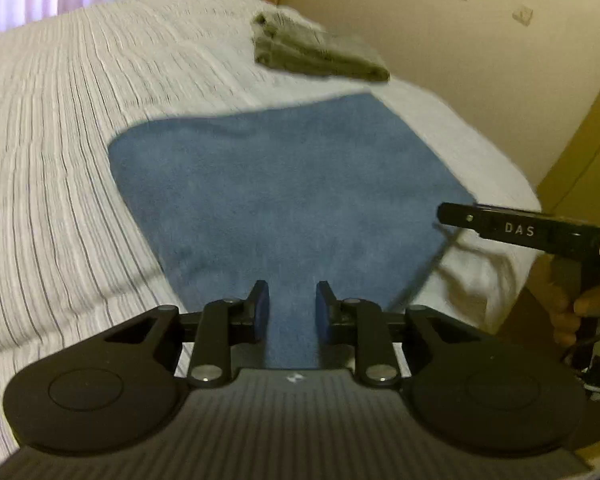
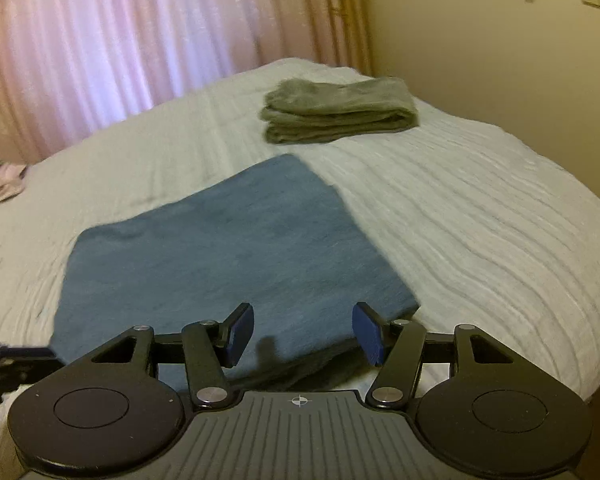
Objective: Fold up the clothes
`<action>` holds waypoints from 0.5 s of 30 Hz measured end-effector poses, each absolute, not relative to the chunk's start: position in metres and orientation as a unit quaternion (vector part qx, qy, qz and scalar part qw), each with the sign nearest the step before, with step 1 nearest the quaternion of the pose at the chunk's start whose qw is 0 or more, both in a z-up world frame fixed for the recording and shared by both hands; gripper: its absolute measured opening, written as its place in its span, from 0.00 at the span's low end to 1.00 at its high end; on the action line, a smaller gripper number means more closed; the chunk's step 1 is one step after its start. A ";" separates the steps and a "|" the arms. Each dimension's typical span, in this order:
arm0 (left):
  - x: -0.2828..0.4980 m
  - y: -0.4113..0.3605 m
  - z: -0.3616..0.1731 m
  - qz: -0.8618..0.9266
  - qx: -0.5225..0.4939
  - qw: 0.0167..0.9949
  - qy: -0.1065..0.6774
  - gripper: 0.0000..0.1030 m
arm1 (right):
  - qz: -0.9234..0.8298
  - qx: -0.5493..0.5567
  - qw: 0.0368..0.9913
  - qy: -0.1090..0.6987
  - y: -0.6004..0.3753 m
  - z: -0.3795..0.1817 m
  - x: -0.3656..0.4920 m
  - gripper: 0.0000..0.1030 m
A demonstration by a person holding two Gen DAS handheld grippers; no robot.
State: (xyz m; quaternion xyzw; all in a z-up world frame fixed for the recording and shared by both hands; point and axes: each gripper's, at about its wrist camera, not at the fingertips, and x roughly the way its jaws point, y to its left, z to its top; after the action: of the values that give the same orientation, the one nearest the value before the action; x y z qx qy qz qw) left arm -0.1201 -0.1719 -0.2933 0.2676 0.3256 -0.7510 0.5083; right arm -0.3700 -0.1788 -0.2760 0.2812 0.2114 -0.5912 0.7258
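Tools [image 2: 303, 330] over blue towel [image 2: 228, 248], striped bedspread [image 1: 60, 160].

Black hand-held gripper [image 1: 289, 304] – blue pads, silver screws, "DAS" lettering

"DAS" in white caps on right gripper [image 1: 520, 230] finger side, no other legible txt
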 end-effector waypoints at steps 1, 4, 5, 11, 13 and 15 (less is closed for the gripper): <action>-0.122 -0.171 -0.296 -0.749 0.273 0.509 0.326 0.20 | -0.584 0.283 0.726 0.228 -0.180 -0.284 -0.366 0.57; -0.124 -0.171 -0.298 -0.735 0.282 0.520 0.332 0.20 | -0.585 0.319 0.708 0.234 -0.183 -0.295 -0.368 0.58; -0.126 -0.171 -0.295 -0.730 0.286 0.526 0.331 0.20 | -0.586 0.332 0.702 0.231 -0.183 -0.297 -0.370 0.58; -0.134 -0.158 -0.282 -0.697 0.316 0.569 0.301 0.37 | -0.590 0.344 0.691 0.237 -0.163 -0.285 -0.369 0.58; -0.134 -0.153 -0.281 -0.691 0.320 0.578 0.294 0.39 | -0.586 0.356 0.687 0.238 -0.154 -0.287 -0.368 0.64; -0.132 -0.149 -0.280 -0.688 0.321 0.580 0.296 0.40 | -0.587 0.359 0.685 0.241 -0.146 -0.290 -0.366 0.79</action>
State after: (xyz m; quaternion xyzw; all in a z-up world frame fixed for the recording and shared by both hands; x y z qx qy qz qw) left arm -0.1320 -0.1487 -0.2803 0.3208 0.2959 -0.6879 0.5799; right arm -0.3658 -0.1461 -0.2896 0.3585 0.2409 -0.5865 0.6851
